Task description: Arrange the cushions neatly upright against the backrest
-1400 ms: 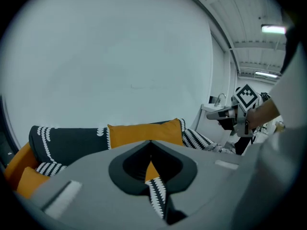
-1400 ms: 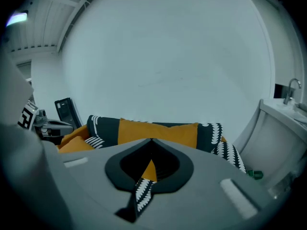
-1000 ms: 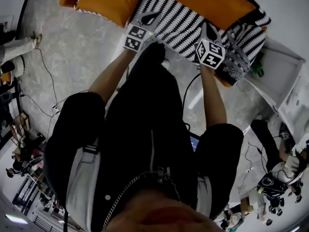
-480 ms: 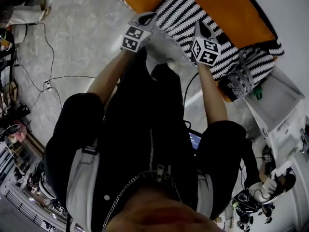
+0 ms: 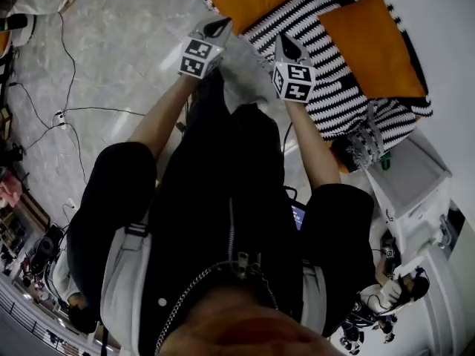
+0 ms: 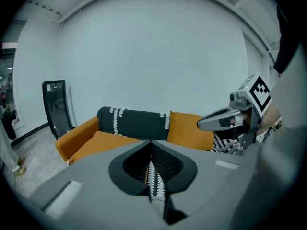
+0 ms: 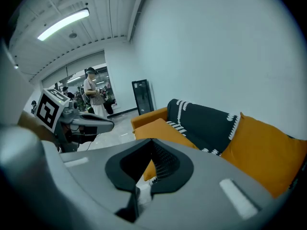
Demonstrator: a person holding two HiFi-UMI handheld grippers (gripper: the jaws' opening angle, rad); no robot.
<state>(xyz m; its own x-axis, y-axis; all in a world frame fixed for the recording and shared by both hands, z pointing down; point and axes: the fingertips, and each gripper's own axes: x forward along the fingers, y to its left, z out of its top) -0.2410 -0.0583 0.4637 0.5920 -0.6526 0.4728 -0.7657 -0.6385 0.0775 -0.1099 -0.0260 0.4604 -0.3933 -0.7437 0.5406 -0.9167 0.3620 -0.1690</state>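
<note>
Facing the sofa with left gripper and right gripper clenched on nothing, poised toward the cushion at one o'clock, likely for standing it upright.

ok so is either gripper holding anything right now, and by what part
Nothing is held: the left gripper and the right gripper are both shut, with nothing between their jaws.

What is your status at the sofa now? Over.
Left gripper, right gripper shut, empty. Orange cushion stands upright, beside black throw. Nothing blocking.
</note>
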